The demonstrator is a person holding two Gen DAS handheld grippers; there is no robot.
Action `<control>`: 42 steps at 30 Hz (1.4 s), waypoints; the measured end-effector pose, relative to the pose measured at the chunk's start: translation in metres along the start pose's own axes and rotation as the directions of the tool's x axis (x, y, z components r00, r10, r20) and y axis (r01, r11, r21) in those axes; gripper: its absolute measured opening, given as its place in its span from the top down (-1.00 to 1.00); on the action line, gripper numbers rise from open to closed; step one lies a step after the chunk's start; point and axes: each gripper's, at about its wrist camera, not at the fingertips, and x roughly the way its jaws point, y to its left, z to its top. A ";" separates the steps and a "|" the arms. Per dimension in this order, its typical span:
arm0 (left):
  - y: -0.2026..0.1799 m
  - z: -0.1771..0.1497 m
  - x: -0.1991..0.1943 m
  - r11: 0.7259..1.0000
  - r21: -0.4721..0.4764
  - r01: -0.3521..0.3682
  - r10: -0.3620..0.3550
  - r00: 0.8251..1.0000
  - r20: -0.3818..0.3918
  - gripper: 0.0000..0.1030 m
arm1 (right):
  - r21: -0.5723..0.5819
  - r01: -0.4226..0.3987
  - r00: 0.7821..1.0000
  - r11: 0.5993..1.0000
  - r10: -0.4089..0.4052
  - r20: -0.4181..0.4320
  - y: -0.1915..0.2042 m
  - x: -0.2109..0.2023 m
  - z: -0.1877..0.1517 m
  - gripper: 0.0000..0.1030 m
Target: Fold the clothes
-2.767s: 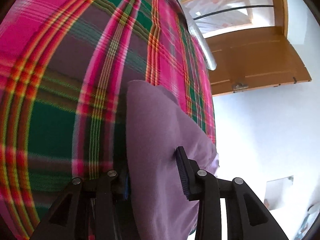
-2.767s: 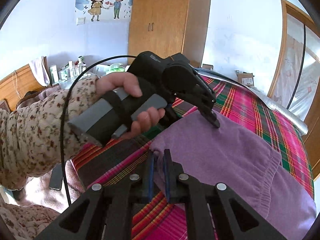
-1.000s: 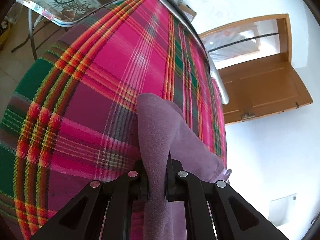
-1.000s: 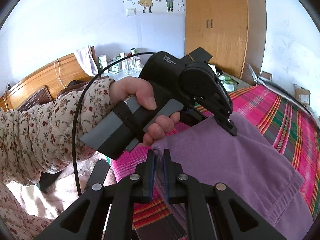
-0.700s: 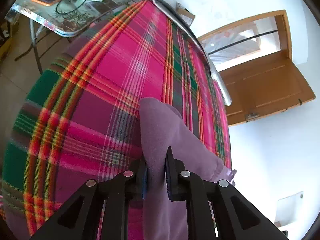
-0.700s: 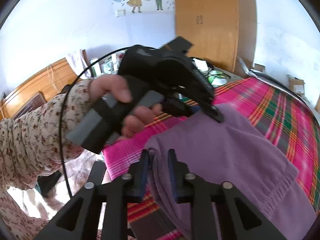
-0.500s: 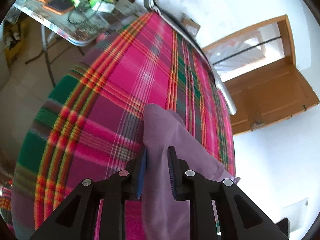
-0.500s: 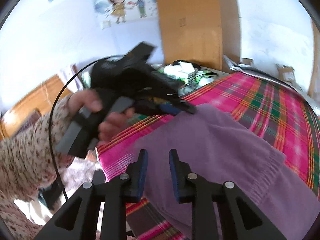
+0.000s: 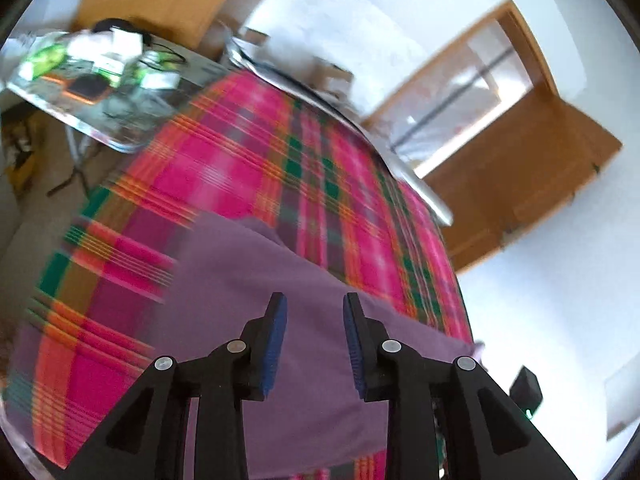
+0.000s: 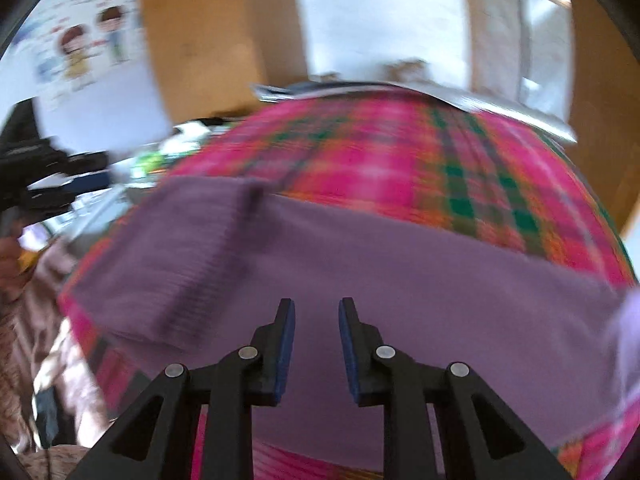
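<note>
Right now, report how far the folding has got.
Done: the purple garment lies on the plaid blanket with one end folded over. In hand: nothing; left gripper and right gripper have just been opening, jaws empty above it. Left: probably further folds.

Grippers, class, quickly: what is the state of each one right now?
Left gripper: open, jaws just widened, holding nothing, above the purple fleece garment.
Right gripper: open, empty, above the same garment.

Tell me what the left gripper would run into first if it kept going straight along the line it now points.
Most likely the purple fabric garment lying on the pink plaid bed cover. The left gripper, its jaws just opened with nothing pinched between them, points down at the cloth; how far off is unclear.
</note>
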 end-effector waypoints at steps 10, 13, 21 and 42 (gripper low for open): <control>-0.068 -0.038 0.079 0.985 0.166 0.055 -0.024 0.982 -0.185 0.44 | 0.145 0.184 0.982 0.972 -0.187 0.012 -0.078 -0.024 -0.027 0.56; -0.079 -0.043 0.096 0.983 0.168 0.080 -0.042 0.975 -0.220 0.44 | 0.181 0.248 0.967 0.952 -0.255 0.015 -0.100 -0.032 -0.033 0.56; -0.111 -0.055 0.136 0.972 0.199 0.127 -0.062 0.951 -0.303 0.44 | 0.329 0.369 0.920 0.869 -0.393 0.005 -0.172 -0.062 -0.049 0.56; -0.154 -0.073 0.204 0.962 0.179 0.206 -0.119 0.908 -0.403 0.41 | 0.610 0.322 0.906 0.724 -0.422 0.022 -0.281 -0.099 -0.074 0.43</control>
